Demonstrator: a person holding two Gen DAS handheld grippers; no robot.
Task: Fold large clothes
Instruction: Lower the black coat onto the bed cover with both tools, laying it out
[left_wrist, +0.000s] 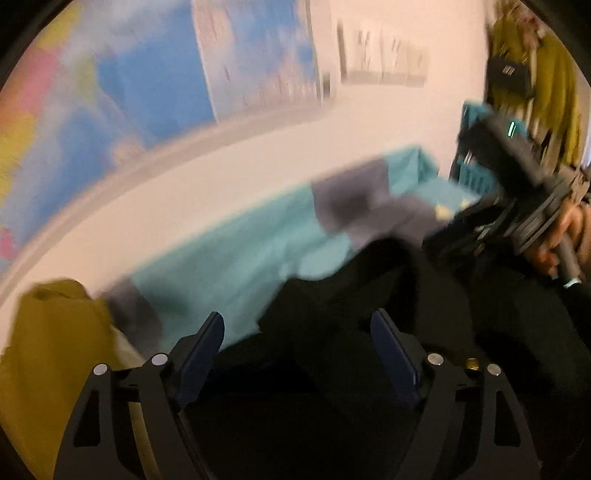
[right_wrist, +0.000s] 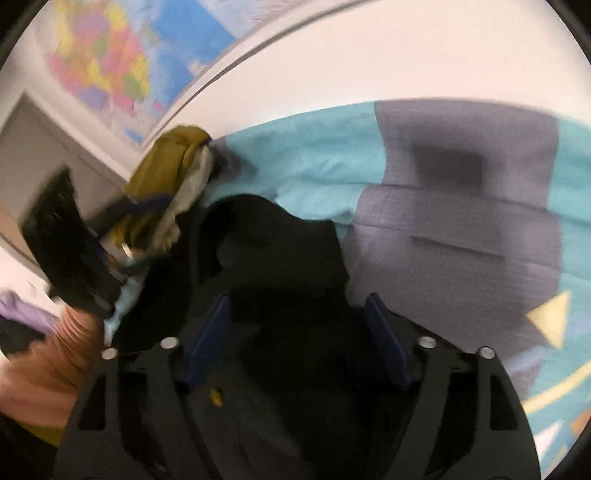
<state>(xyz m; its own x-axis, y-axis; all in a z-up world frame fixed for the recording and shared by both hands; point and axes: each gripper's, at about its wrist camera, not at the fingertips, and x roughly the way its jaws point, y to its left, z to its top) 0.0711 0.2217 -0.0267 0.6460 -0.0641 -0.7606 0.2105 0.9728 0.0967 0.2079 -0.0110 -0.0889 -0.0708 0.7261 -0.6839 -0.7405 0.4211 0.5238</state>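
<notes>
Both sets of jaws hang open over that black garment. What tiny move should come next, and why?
Probably lower the left gripper and right gripper onto the black garment and pinch an edge: both jaws stand open, gripping nothing, and the cloth lies crumpled.

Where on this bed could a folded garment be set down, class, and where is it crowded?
Free: the teal sheet between the white wall and the black garment. Crowded: the mustard clothes at one end, the grey patterned fabric, and where both open grippers hover over the black garment.
</notes>
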